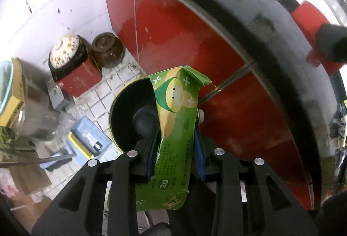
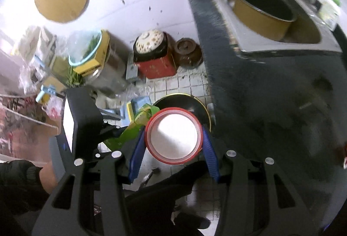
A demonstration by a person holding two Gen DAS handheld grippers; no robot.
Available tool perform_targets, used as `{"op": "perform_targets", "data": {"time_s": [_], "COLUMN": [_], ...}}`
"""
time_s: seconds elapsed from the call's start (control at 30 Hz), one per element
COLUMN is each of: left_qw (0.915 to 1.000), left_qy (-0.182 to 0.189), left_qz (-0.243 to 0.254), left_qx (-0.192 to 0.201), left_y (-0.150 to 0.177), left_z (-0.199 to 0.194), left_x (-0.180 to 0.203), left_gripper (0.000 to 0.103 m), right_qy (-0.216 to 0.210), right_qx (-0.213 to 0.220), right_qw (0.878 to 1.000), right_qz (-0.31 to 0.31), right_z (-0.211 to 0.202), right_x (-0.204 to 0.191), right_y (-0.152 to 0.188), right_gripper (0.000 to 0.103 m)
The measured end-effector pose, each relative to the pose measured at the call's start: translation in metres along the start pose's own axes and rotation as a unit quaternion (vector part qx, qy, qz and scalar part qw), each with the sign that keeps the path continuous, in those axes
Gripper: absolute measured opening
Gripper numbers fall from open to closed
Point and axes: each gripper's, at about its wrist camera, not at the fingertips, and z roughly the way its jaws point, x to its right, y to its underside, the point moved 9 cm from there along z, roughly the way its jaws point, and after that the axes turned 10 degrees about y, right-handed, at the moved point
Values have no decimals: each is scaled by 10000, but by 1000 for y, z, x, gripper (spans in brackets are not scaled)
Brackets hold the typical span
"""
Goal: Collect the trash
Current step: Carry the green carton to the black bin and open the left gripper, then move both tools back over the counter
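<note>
My left gripper (image 1: 175, 144) is shut on a green snack wrapper (image 1: 176, 118), which stands up between the blue pads, above a black trash bin (image 1: 130, 114) on the tiled floor. My right gripper (image 2: 173, 138) is shut on a red-rimmed white paper cup (image 2: 173, 135), seen from its bottom, held over the same black bin (image 2: 184, 103). The left gripper with the green wrapper (image 2: 132, 127) shows just left of the cup in the right wrist view.
A red cabinet front (image 1: 184, 40) under a dark counter (image 2: 260, 94) runs on the right. A sink (image 2: 321, 40) holds a gold pot (image 2: 260, 12). A red box with a patterned lid (image 2: 151, 49), a brown jar (image 2: 187, 51) and cluttered boxes stand on the floor to the left.
</note>
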Motion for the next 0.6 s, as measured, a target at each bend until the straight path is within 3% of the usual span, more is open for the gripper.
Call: {"op": "perform_targets", "data": {"time_s": [0.1,0.13,0.17,0.2,0.4,0.6], "left_qw": [9999,9999,9999,9998,9994,9995], "left_qy": [116,134,118,30,-4,-10], "left_qz": [-54,-64,-94,-134,-279,-81], "left_qx": [1,19,53,160,221,302], "left_y": [1,5,4,2,3,-13], "left_z": [9,9,10,8,-1,-26], "left_x": [-11,-15,-18,-25,-42,-19], "left_gripper": [38,56,79,85,86,86], "right_qy": [48,36,22,51,125,249], "right_qx": [-112,-147,-180,-191,-41,145], "right_qw": [9998,9997,9995,9994,9997,9995], "right_qz": [-162,-213,-248,-268,-214,110], "right_z": [15,19,24,28,25,-13], "right_x": [-7,-10,-14,-15,-6,23], "right_y": [-3,-5,-8,-10,-14,1], "right_gripper": [50,53,70,84,86,87]}}
